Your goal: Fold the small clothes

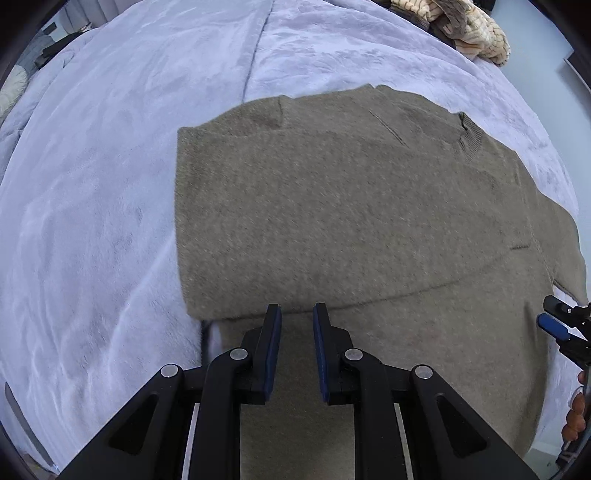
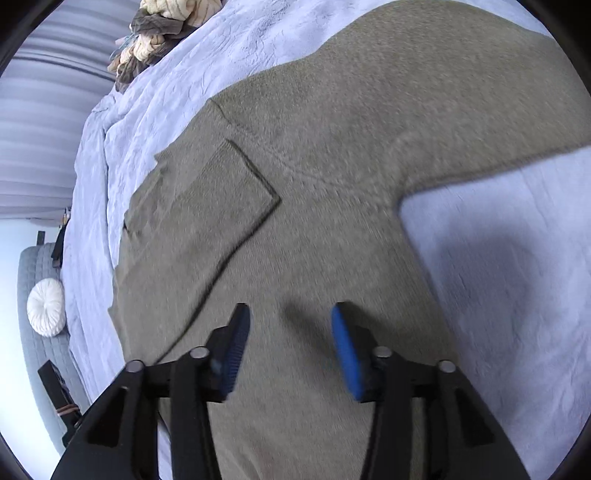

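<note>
Olive sweater (image 1: pixel 362 206) lies spread flat on the lavender blanket (image 1: pixel 92 221), partly folded, one sleeve laid across its body. Left gripper (image 1: pixel 297 314) hovers above the sweater's near fold edge, fingers narrowly parted, nothing visibly between them. Right gripper (image 2: pixel 290 314) hangs over the sweater body, fingers about half apart, holding nothing. Crumpled striped clothes (image 1: pixel 465 26) sit at the blanket's far edge.
</note>
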`<state>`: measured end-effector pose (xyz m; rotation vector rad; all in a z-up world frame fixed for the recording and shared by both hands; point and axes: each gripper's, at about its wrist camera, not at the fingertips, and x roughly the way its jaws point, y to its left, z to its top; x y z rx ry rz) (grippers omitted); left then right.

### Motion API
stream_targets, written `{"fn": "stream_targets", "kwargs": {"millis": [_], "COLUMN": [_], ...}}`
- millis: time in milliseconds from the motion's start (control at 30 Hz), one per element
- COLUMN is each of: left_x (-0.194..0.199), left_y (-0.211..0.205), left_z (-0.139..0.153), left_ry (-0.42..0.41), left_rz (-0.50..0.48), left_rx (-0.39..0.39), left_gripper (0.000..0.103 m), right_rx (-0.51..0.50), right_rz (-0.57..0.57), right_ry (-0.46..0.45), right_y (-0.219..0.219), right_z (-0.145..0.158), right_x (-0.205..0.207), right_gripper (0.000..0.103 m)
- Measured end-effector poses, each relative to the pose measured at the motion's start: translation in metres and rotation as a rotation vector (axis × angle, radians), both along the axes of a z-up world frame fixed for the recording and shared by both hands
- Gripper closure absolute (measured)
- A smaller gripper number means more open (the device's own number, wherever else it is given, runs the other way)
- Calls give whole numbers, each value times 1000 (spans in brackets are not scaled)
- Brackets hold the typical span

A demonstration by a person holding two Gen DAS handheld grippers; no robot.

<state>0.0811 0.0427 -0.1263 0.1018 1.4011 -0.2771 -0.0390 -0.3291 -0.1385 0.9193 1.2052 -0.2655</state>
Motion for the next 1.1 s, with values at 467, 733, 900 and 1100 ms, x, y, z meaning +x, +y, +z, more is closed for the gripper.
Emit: {"fn": "stream_targets", "kwargs": {"millis": [467,733,900,1100], "left_x": [-50,-54,-50,-52], "left_y": [-52,-101,-128,-146], "left_z": [11,7,-1,-10], "left_ry": [15,31,73,119], "left_rz": [-107,-165,-192,-202], "left_rx": [65,80,89,86], "left_gripper": [1,0,1,1], "right_rx": [97,116,102,95], "right_rz": [-9,-58,-140,-309], "right_ry": [34,-1,-39,-78], "right_y": [-4,-33,-75,-144], "right_z": [-2,0,8,13], "right_x": [-51,-71,-86,-108], "right_gripper": [33,25,25,24]}}
